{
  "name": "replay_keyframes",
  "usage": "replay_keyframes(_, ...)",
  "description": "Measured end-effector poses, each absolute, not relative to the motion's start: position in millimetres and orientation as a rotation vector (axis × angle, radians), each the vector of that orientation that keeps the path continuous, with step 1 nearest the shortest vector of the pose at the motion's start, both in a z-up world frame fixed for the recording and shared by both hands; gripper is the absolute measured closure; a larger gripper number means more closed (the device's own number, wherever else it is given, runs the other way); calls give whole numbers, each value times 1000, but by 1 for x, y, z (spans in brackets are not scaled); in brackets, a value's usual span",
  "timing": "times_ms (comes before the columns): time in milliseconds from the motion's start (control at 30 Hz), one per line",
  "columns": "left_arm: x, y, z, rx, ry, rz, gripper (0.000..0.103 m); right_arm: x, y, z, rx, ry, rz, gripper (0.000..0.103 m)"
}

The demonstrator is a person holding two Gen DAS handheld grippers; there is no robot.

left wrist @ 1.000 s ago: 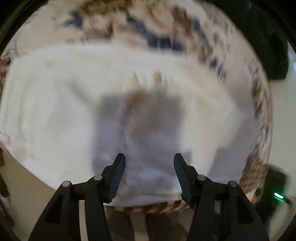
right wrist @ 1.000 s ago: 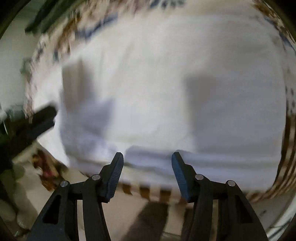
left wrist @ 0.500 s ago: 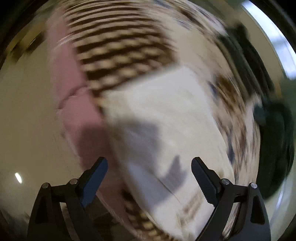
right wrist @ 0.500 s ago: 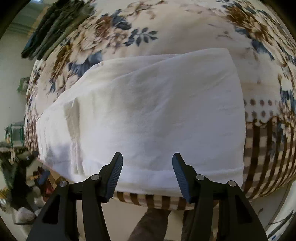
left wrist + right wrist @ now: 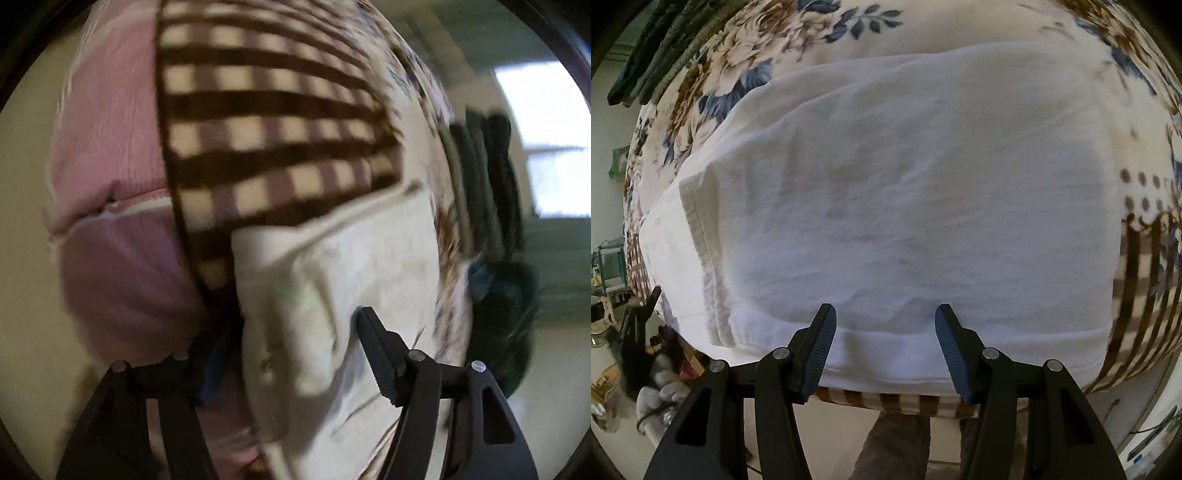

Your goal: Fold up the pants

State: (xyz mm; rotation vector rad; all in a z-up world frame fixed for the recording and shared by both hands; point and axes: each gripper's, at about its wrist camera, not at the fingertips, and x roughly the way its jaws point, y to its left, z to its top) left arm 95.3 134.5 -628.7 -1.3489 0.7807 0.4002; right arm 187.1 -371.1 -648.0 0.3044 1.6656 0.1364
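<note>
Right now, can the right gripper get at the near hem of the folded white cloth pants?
Probably yes: the right gripper hangs open just over the white pants near hem, with nothing between.

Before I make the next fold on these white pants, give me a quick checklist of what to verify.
1. White pants lie flat on the floral blanket: ok, only light wrinkles.
2. Near hem sits on the bed, not hanging off: ok, it ends just above the striped border.
3. Right tool is free of cloth: ok, jaws apart over the hem, nothing pinched.
4. Left tool has a proper hold: cannot tell; its jaws are closing with the pants' end between them, and the picture is blurred.
5. Folded layers line up at the left end: not ok, a lower layer sticks out past the upper one.
</note>
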Motion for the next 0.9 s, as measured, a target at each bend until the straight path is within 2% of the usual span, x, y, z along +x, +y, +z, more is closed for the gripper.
replay_keyframes(33,97,138,-626,-1356,751,402,44,188,-369,-648,300,1667,138,44)
replay_keyframes(67,99,139,-621,-1338,738,405,62,190,-365,-649,297,1666,139,44)
replay_keyframes(133,108,135,-600,-1235,723,407,79,192,-363,-648,289,1662,147,44)
replay_keyframes(233,114,124,-565,-1135,675,368,85,194,-363,-648,295,1656,149,44)
replay_keyframes(433,133,70,-477,-1101,608,104,87,194,-376,-645,357,1627,155,44)
replay_keyframes(600,163,-35,-420,-978,684,-183,87,190,-410,-632,464,1591,115,44)
replay_keyframes(767,182,-162,-420,-877,815,-420,87,176,-477,-603,520,1523,36,44)
replay_keyframes(900,192,-257,-442,-782,950,-559,87,166,-536,-593,506,1502,-64,45)
